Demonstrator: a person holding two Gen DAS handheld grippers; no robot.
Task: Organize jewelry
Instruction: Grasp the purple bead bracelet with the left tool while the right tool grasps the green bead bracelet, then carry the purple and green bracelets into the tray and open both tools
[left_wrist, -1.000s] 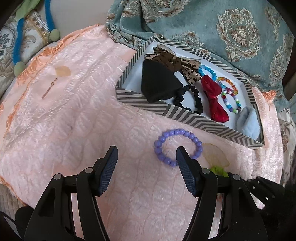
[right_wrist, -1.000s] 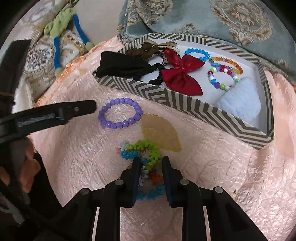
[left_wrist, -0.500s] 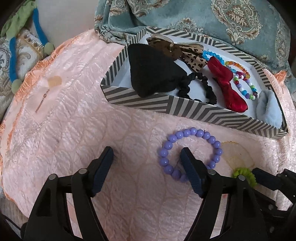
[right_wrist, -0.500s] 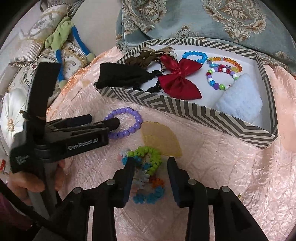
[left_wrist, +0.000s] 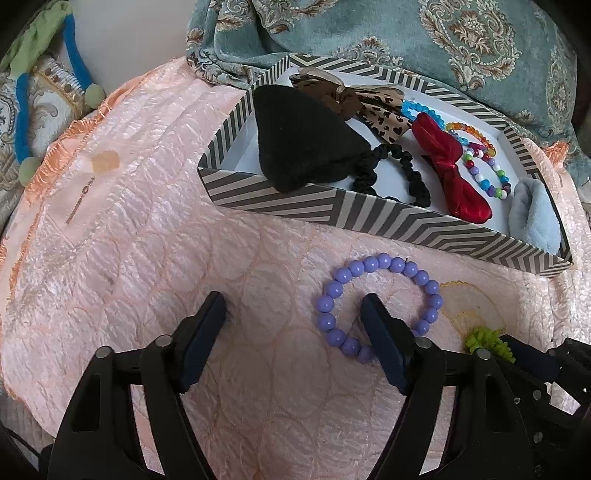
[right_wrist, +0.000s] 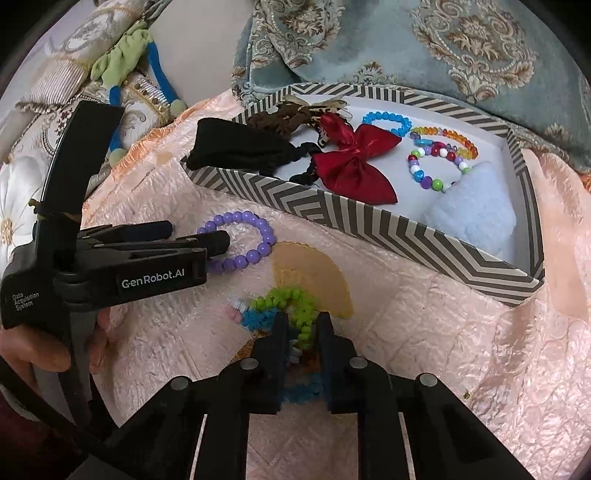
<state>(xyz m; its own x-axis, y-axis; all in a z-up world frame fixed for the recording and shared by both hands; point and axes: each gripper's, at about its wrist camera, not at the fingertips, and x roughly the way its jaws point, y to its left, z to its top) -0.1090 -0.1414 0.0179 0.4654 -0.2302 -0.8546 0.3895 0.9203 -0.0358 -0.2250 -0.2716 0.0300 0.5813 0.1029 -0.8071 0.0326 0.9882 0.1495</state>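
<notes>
We count 2 loose items on the quilt (left_wrist: 129, 229): 1 purple bracelet (left_wrist: 376, 306) and 1 spiky band (right_wrist: 295, 314). Left tool (left_wrist: 291, 306) is spread wide, rt finger inside the bracelet loop. Right tool (right_wrist: 301, 325) is clenched on the spiky band. Striped box (left_wrist: 332, 210), just beyond, holds 3 bead bracelets, 2 bows, 1 black pouch (left_wrist: 299, 144), 1 scrunchie.

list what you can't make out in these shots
- Fuzzy bracelet, right wrist view: lower half hidden between the right claw fingers.
- Purple bracelet, left wrist view: near beads covered by a left claw finger.
- Black scrunchie, right wrist view: mostly behind the red bow.
</notes>
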